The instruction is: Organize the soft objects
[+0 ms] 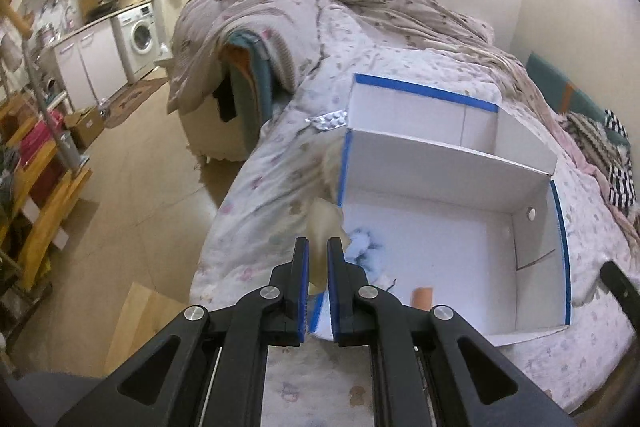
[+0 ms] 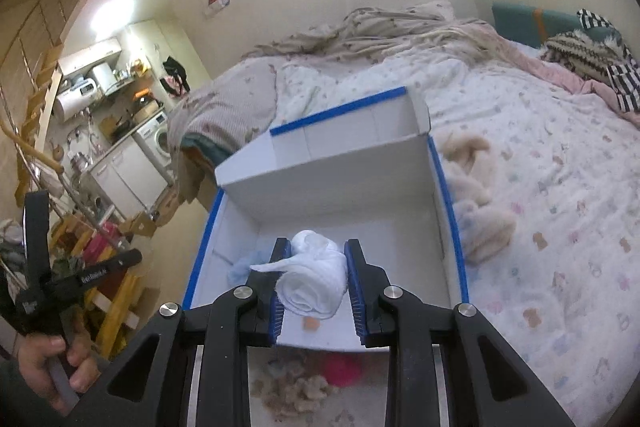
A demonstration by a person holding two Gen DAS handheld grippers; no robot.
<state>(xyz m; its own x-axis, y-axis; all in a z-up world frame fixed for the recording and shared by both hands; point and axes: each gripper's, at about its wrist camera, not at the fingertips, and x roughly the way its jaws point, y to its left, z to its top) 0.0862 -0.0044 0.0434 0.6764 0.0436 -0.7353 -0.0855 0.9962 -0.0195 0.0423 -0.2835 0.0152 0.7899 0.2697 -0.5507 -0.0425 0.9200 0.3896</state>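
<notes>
A white cardboard box with blue-taped edges (image 1: 536,223) (image 2: 440,179) lies open on the bed. My left gripper (image 1: 318,247) is shut on a thin beige soft piece (image 1: 324,223) at the box's left edge. A pale blue fluffy item (image 1: 362,247) (image 2: 244,263) lies in the box's near left corner, and a small orange object (image 1: 423,297) (image 2: 310,324) lies on the box floor. My right gripper (image 2: 316,247) is shut on a rolled white cloth (image 2: 316,275) above the box's near edge.
A cream plush toy (image 2: 476,203) lies on the bed right of the box. A blister pack (image 1: 326,121) lies left of the box's far end. A pink object (image 2: 342,367) and brown fluff (image 2: 296,391) lie below my right gripper. The bed edge and floor (image 1: 132,187) are left.
</notes>
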